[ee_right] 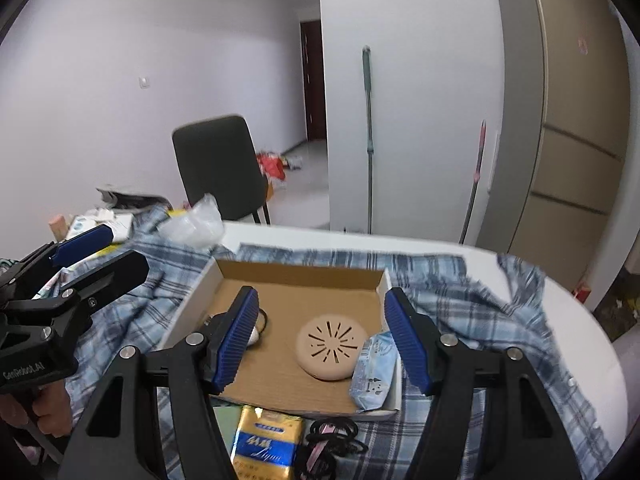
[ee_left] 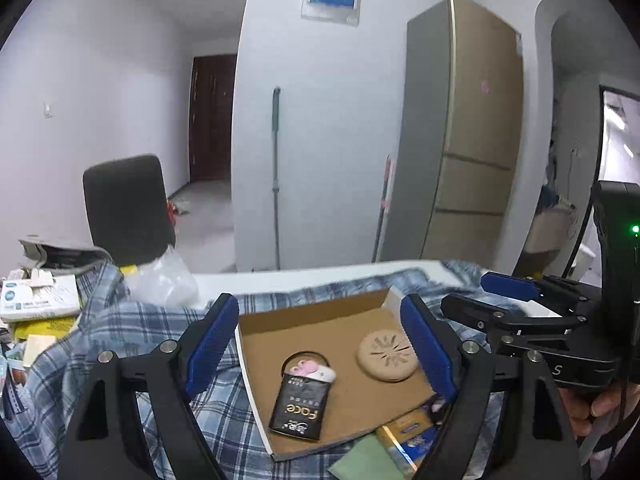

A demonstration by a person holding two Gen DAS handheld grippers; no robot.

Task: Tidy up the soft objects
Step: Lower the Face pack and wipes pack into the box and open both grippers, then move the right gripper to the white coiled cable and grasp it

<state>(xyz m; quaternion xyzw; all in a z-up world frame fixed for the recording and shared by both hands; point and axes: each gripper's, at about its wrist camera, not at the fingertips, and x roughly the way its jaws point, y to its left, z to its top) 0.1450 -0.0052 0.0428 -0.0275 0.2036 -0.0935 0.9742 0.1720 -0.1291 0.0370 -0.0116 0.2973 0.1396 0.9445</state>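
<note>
A shallow cardboard box (ee_left: 312, 308) lies on a blue plaid shirt (ee_left: 120, 328). Inside it are a black "Face" packet (ee_left: 300, 408), a small pink and white item (ee_left: 314, 372) and a round beige disc (ee_left: 386, 356). My left gripper (ee_left: 320, 348) hovers open over the box, with nothing between its pads. In the right wrist view my right gripper (ee_right: 322, 340) is also open above the box (ee_right: 300, 274), over the disc (ee_right: 332, 344). A light blue tissue packet (ee_right: 374, 372) leans on the box's right wall, untouched. Each gripper shows in the other's view: right (ee_left: 492, 298), left (ee_right: 96, 256).
A yellow and blue cigarette pack (ee_right: 264, 444) and black hair ties (ee_right: 332, 436) lie on the shirt (ee_right: 460, 308) in front of the box. A clear plastic bag (ee_right: 196, 224), papers and boxes (ee_left: 36, 296) crowd the table's left. A dark chair (ee_right: 220, 168) stands behind.
</note>
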